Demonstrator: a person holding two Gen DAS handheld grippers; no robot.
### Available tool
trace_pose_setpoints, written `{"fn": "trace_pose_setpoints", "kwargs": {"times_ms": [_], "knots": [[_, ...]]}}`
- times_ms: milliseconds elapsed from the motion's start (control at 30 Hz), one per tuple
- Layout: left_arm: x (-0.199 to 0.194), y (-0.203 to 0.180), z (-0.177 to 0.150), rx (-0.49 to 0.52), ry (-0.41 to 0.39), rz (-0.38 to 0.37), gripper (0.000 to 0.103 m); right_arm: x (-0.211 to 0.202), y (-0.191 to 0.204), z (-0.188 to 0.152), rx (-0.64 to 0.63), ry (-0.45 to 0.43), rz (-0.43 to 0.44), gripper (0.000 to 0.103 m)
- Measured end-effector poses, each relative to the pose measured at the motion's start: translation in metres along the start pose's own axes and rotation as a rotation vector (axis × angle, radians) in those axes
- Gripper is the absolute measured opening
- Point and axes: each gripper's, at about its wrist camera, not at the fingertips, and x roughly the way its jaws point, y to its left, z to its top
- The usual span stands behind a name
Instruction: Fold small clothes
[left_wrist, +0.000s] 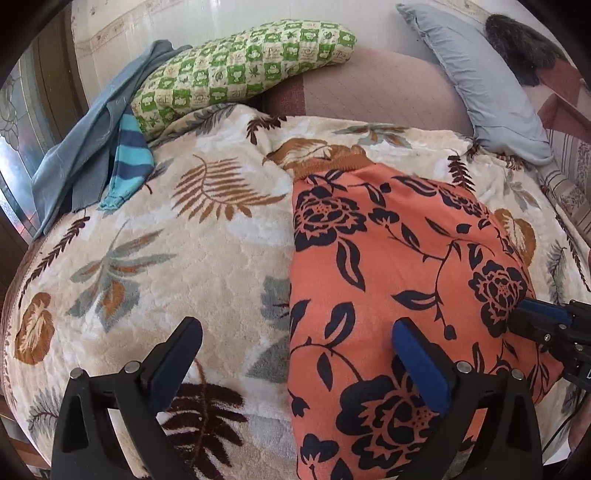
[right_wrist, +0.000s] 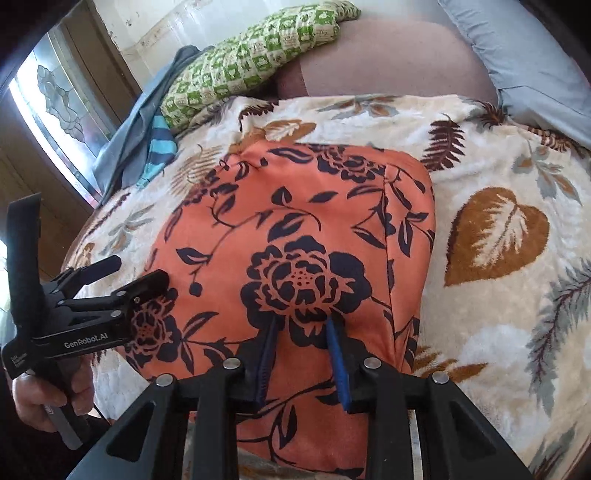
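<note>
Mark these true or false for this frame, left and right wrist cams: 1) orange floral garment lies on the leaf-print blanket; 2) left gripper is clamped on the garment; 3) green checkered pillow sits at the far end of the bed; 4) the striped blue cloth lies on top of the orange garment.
1) True. The orange floral garment lies on the leaf-print blanket.
2) False. The left gripper is wide open, holding nothing.
3) True. The green checkered pillow is at the far end.
4) False. The striped blue cloth lies apart from the garment, beside the pillow.
</note>
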Motion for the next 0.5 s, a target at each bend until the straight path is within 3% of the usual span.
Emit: {"fn": "trace_pose_setpoints", "kwargs": {"times_ms": [167, 300, 400, 500], "knots": [[-0.002, 0.005, 0.014, -0.042, -0.059, -0.008, 0.103, -0.006, 0.003, 0.015, 0.039, -0.084, 0.004, 0.031], [0.016, 0.001, 0.021, -0.014, -0.037, 0.044, 0.103, -0.001, -0.001, 0.025, 0.08, -0.106, -0.004, 0.031], [0.034, -0.002, 0.023, 0.002, 0.019, 0.06, 0.103, 0.008, -0.007, 0.032, 0.113, -0.101, -0.019, 0.031], [0.043, -0.007, 0.022, 0.017, 0.032, 0.069, 0.103, 0.034, -0.014, 0.036, 0.117, -0.022, -0.063, 0.031]]}}
